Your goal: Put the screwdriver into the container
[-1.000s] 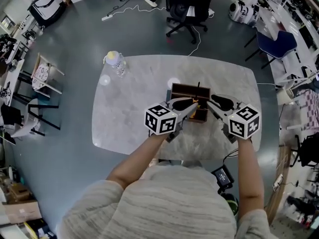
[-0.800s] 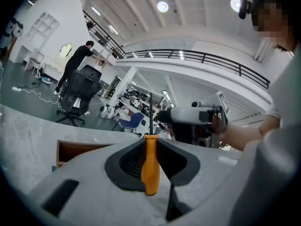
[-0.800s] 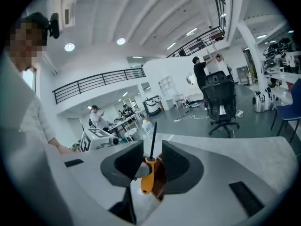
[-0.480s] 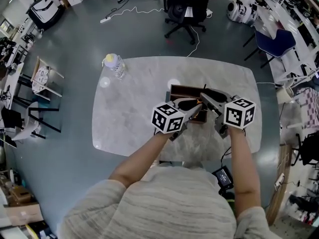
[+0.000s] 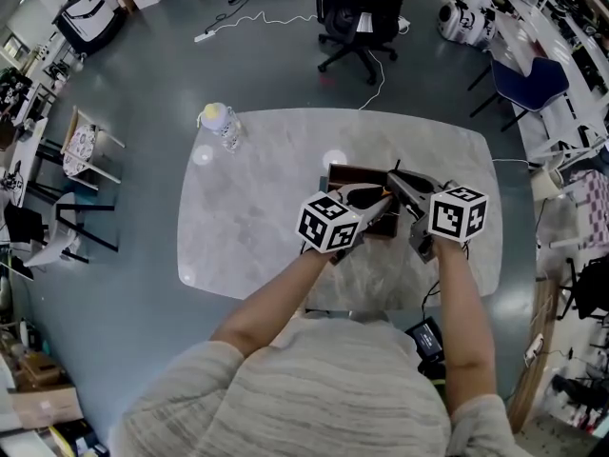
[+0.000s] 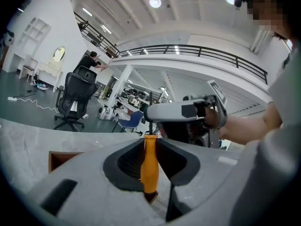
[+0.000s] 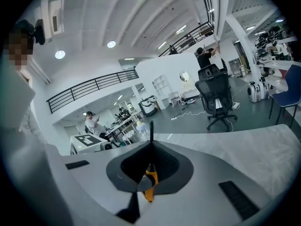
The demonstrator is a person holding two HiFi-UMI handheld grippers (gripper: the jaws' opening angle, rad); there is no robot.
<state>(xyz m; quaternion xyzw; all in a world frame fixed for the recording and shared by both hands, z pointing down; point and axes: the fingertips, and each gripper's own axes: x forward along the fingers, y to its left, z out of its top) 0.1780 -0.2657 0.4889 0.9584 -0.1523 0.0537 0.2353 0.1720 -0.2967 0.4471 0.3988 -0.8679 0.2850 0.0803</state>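
The marbled surface (image 5: pixel 257 188) stands on a grey floor (image 5: pixel 143 74), an office chair (image 5: pixel 360 12) beyond. Your left tongs (image 6: pixel 150 141) pinch the screwdriver (image 6: pixel 150 166) by its handle, your right tongs (image 7: pixel 151 145) by its shaft, over the container (image 5: pixel 335 172), mostly hidden beneath them.

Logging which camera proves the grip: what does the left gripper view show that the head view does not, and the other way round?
Only the left gripper view: the left gripper shut on the screwdriver at its orange handle, and the right gripper pinching the black shaft above. Only the head view: the bottle at the far left corner of the table, and the table's full outline. Both: both grippers, the orange handle, and the brown container by them.
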